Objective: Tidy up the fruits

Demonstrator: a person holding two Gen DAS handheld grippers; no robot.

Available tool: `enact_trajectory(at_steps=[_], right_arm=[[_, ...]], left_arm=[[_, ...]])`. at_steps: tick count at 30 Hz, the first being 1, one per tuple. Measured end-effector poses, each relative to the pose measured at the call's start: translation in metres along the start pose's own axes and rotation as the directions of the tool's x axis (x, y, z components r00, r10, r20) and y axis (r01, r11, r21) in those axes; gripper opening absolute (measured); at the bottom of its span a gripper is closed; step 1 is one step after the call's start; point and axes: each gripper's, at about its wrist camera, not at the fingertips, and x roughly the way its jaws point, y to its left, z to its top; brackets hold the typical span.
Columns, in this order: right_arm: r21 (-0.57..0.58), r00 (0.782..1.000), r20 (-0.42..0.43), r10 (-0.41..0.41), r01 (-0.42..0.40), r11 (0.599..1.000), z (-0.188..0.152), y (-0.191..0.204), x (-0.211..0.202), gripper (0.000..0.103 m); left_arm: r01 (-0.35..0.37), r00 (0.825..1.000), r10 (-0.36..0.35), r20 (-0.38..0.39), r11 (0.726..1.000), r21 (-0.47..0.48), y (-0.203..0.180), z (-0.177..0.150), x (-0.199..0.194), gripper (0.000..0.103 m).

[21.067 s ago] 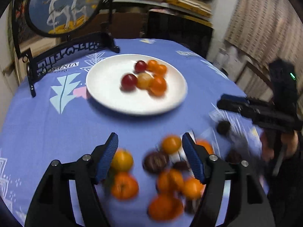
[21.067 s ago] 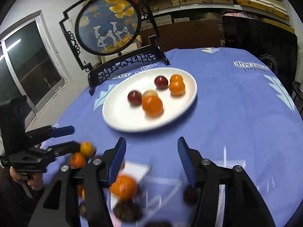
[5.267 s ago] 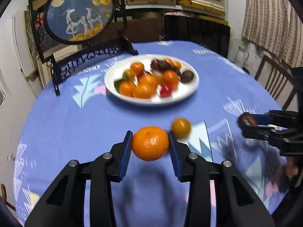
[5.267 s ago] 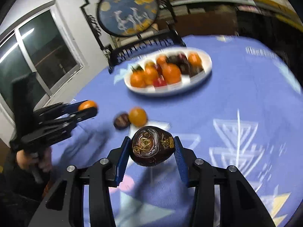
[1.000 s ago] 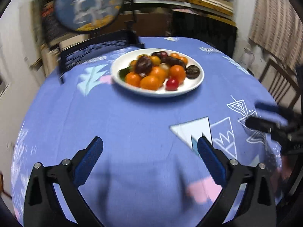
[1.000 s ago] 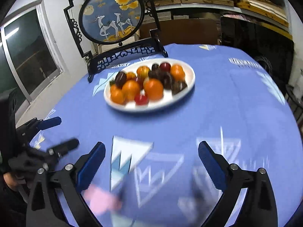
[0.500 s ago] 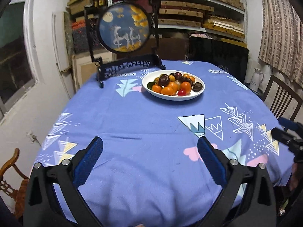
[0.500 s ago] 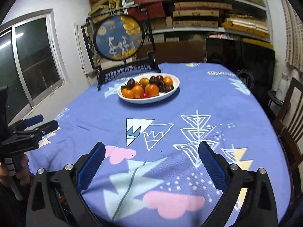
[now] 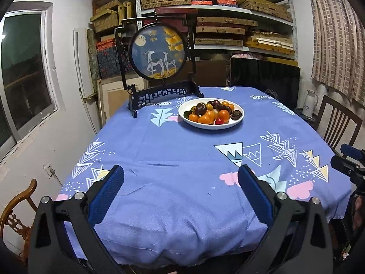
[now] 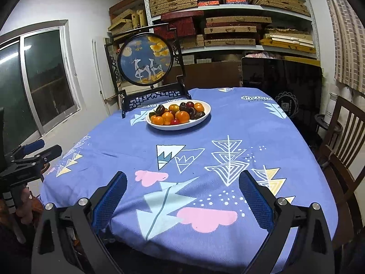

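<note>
A white plate (image 9: 237, 119) (image 10: 204, 116) sits toward the far side of the table, heaped with several fruits (image 9: 211, 113) (image 10: 178, 113): orange mandarins, dark passion fruits and a small red one. My left gripper (image 9: 180, 187) hangs wide open over the near table edge, nothing between its blue pads. My right gripper (image 10: 182, 189) is likewise wide open and empty, held back from the table's near edge. Each gripper also shows at the edge of the other's view: the right gripper (image 9: 346, 159) and the left gripper (image 10: 36, 151).
A blue patterned tablecloth (image 9: 182, 155) covers the table. A round deer-picture screen (image 9: 159, 52) on a black stand sits behind the plate. Wooden chairs (image 10: 342, 137) (image 9: 13, 210) flank the table. Shelves of boxes (image 10: 228, 11) fill the back wall; a window (image 10: 34, 80) is at left.
Both grippers have pulled back and up from the table over the last second, so the plate looks smaller and farther. Earlier, each held a fruit; both are empty now.
</note>
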Motion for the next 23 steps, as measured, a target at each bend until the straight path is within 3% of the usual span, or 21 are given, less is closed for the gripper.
enact_trajectory(at_steps=[14,23], right_arm=[[0.005,1.0,0.004,0.003,-0.003,1.0,-0.008,0.002,-0.01,0.099],[0.007,1.0,0.003,0.001,-0.001,1.0,-0.009,0.001,-0.012,0.099]], left_arm=[[-0.028,0.999,0.028,0.015,0.999,-0.033,0.007,0.002,-0.007,0.098],[-0.03,0.999,0.03,0.016,1.0,-0.005,0.0,0.0,-0.009,0.098]])
